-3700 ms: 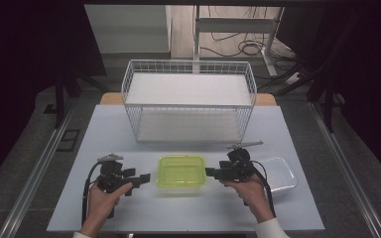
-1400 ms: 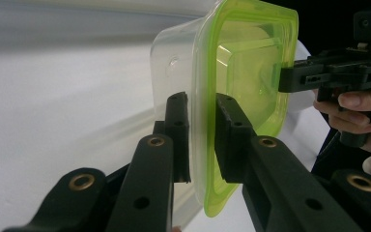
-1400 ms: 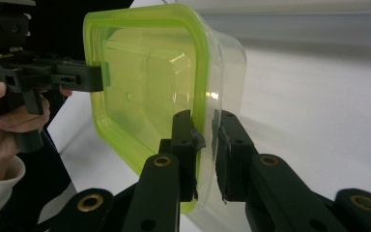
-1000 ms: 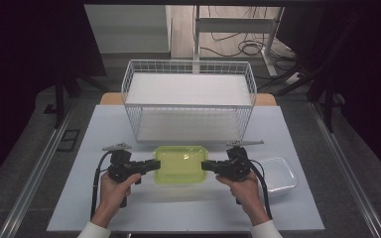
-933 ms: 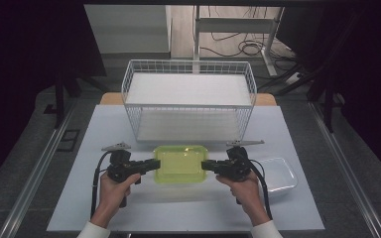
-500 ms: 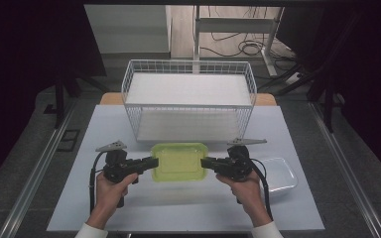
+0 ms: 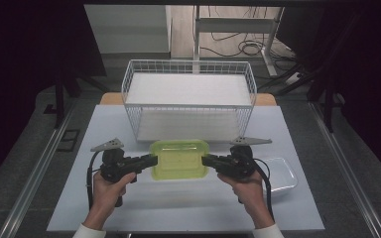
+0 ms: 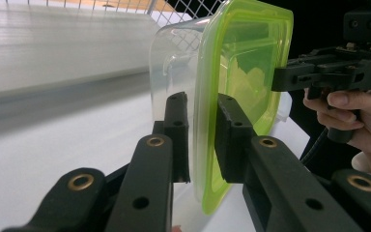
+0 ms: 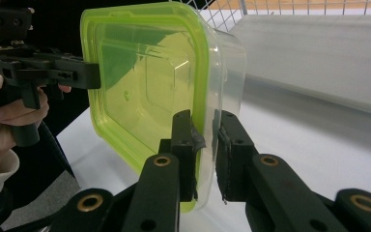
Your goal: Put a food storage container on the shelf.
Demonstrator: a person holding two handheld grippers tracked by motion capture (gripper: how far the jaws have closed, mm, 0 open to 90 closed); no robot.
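The box (image 7: 179, 158), clear with a green lid, hangs between the two claws just in front of the wire basket (image 7: 188, 101), apparently lifted off the bench (image 7: 188, 208). Left claw (image 7: 149, 160) is clenched on the lid's rim at one short end, its jaws pinching the edge in the left gripper view; right claw (image 7: 206, 159) is clamped on the opposite rim, and the right gripper view puts the lip between its pads. Here's the worry: both grips sit on a thin plastic lip, nothing deeper. If the hands drift apart, one edge could slide out and the box would swing or drop. If only the lid is caught and it isn't snapped tight, the tub could peel away underneath; I can't tell how firmly it's seated. One hand rising faster would tilt it. The basket's front wall is close, so a low carry could clip it. A spare clear tub (image 7: 281, 173) sits by the right hand, near the trailing cable.
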